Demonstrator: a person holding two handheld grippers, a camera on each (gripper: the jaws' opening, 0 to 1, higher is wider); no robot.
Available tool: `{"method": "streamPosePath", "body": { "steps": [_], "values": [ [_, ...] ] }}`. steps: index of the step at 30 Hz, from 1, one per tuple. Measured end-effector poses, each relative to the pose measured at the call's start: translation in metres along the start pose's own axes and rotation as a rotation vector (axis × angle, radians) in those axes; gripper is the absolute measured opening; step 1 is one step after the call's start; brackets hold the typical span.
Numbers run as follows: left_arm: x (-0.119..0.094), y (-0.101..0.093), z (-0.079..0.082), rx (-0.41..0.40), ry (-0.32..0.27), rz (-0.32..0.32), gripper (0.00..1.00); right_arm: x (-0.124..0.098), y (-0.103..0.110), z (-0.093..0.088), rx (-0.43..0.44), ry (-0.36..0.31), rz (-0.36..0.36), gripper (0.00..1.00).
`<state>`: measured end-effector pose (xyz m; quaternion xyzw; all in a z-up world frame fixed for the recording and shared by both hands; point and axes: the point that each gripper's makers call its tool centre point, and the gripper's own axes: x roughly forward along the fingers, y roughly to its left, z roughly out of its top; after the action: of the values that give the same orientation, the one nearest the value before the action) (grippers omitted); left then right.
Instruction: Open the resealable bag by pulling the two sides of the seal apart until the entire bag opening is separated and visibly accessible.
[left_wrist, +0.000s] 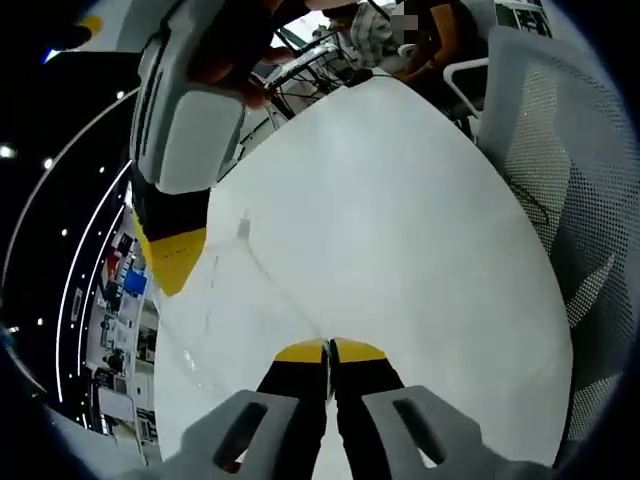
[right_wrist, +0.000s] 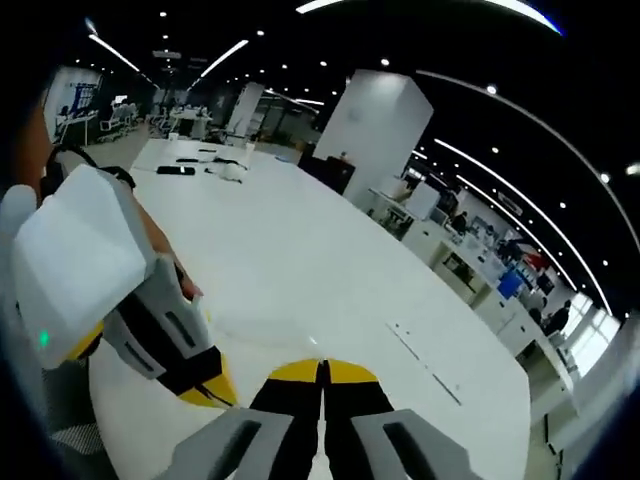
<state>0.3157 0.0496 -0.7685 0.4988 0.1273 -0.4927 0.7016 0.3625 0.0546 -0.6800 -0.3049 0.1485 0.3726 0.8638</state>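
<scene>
A clear resealable bag (left_wrist: 232, 292) hangs over the white table (left_wrist: 400, 230); it is see-through, so I make out little more than its creases and edges. My left gripper (left_wrist: 330, 347) is shut, and a fold of the bag runs into its yellow tips. The right gripper (left_wrist: 172, 262) comes in from the upper left, at the bag's other side. In the right gripper view, my right gripper (right_wrist: 322, 368) is shut with a faint bag edge (right_wrist: 268, 338) just ahead of it. The left gripper (right_wrist: 205, 385) sits close beside it at lower left, held by a hand.
A mesh office chair (left_wrist: 560, 200) stands at the table's right edge. People sit by a bicycle-like frame (left_wrist: 320, 60) past the far end. Small dark items (right_wrist: 190, 168) lie at the table's far end; a pillar (right_wrist: 375, 120) and office desks (right_wrist: 450, 250) lie beyond.
</scene>
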Motion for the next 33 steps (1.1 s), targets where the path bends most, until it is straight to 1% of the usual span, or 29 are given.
{"method": "streamPosePath", "body": {
  "steps": [2,4,6,9,10,11,12,14,15,19,23,25,28,30,31,33],
  "values": [
    [0.0,0.001,0.003,0.002,-0.009,0.003,0.0,-0.002,-0.003,0.003,-0.009,-0.012,-0.01,0.0],
    [0.002,0.001,0.003,0.005,-0.006,-0.002,0.0,-0.002,-0.003,0.001,-0.014,-0.005,-0.006,0.0],
    [0.003,0.0,0.004,0.01,-0.004,-0.005,0.0,-0.002,-0.002,-0.003,-0.019,0.002,-0.004,0.0],
    [0.004,-0.003,-0.001,0.005,0.007,-0.01,0.0,0.0,0.0,-0.012,-0.007,0.022,0.006,0.0],
    [0.005,-0.007,-0.004,-0.022,0.016,-0.028,0.0,0.002,0.003,-0.017,0.0,0.036,0.014,0.0],
    [0.006,-0.01,-0.006,-0.048,0.018,-0.044,0.02,0.003,0.004,-0.019,-0.003,0.04,0.014,0.0],
    [0.006,-0.01,-0.005,-0.057,0.006,-0.04,0.03,0.005,0.007,-0.024,-0.005,0.054,0.019,0.0],
    [0.006,-0.013,-0.008,-0.094,0.016,-0.049,0.02,0.007,0.013,-0.031,-0.008,0.071,0.032,0.0],
    [0.006,-0.014,-0.008,-0.101,0.018,-0.052,0.02,0.008,0.015,-0.035,-0.012,0.081,0.035,0.0],
    [0.006,-0.023,-0.007,-0.15,-0.002,-0.071,0.06,0.015,0.026,-0.05,-0.033,0.123,0.06,0.0],
    [0.005,-0.028,-0.012,-0.161,0.004,-0.079,0.07,0.02,0.034,-0.065,-0.042,0.163,0.078,0.0],
    [0.003,-0.03,-0.014,-0.176,-0.003,-0.08,0.08,0.023,0.037,-0.074,-0.041,0.197,0.081,0.0],
    [-0.001,-0.032,-0.015,-0.184,-0.01,-0.082,0.1,0.027,0.039,-0.086,-0.053,0.231,0.083,0.0],
    [-0.004,-0.035,-0.017,-0.179,-0.012,-0.082,0.08,0.03,0.04,-0.091,-0.053,0.238,0.085,0.0],
    [-0.005,-0.035,-0.018,-0.175,-0.012,-0.079,0.07,0.031,0.04,-0.094,-0.04,0.249,0.086,0.0],
    [-0.009,-0.035,-0.019,-0.178,-0.014,-0.072,0.07,0.035,0.041,-0.1,-0.036,0.256,0.092,0.0]
  ]
}}
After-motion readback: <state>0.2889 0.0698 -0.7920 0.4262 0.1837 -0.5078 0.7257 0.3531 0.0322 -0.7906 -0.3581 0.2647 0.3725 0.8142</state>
